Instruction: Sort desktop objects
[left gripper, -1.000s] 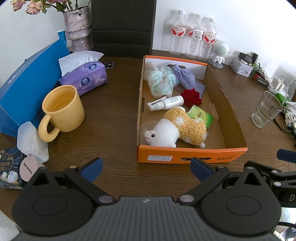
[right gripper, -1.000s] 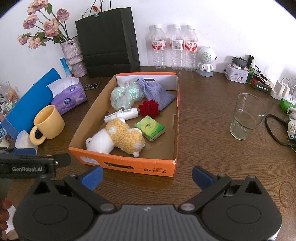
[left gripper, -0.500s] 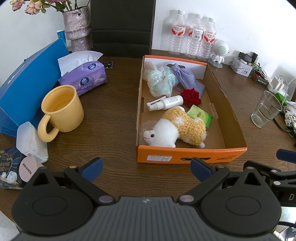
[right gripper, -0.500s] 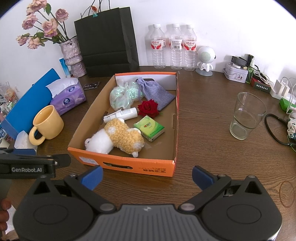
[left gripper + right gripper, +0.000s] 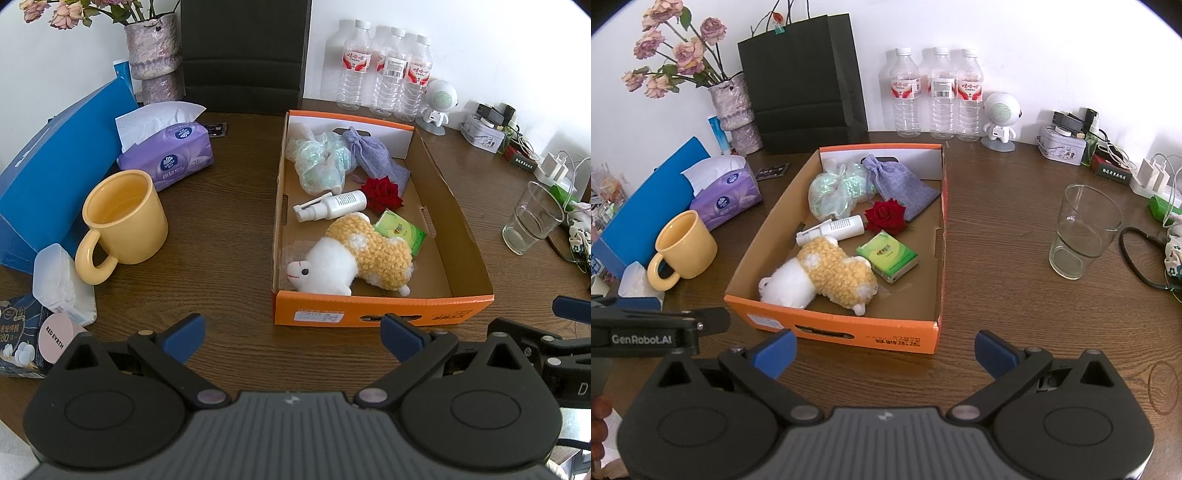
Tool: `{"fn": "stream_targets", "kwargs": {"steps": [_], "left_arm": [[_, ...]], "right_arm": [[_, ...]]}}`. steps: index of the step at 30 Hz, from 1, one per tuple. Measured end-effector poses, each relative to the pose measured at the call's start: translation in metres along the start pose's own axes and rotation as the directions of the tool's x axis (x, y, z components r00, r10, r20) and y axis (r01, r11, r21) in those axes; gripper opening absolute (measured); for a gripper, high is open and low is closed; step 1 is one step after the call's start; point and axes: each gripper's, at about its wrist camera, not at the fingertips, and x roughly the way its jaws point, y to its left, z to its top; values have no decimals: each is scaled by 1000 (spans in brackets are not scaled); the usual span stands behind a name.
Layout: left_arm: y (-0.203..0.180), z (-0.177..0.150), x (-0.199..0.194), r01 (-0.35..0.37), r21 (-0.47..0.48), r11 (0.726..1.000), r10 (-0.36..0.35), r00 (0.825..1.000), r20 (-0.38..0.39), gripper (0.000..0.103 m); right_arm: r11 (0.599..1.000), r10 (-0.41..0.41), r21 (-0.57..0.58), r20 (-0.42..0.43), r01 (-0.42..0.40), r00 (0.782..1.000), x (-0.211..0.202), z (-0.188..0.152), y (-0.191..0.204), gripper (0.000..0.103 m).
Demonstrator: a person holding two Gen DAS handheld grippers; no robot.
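Two grippers, left gripper [image 5: 291, 334] and right gripper [image 5: 884, 349], we hold spread wide and empty at bottom of frame, short of the orange box [image 5: 380, 314] mid-frame, where the plush sheep [image 5: 351, 260] lies ready for picking.

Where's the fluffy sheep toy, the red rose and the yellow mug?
Fluffy white-and-yellow sheep toy [image 5: 369, 254], left wrist view, on its woolly back.
Red rose flower [image 5: 885, 217], right wrist view, on the petals' centre.
Yellow ceramic mug [image 5: 138, 229], left wrist view, on its outer wall.
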Motion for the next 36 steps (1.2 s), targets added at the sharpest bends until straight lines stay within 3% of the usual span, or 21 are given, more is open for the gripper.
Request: {"fn": "stream_targets", "kwargs": {"steps": [36], "left_arm": [[-2, 0, -1, 35, 3, 999, -35, 999, 15, 103]], "right_arm": [[1000, 2, 6, -7, -2, 1000, 1, -1, 2, 103]]}}
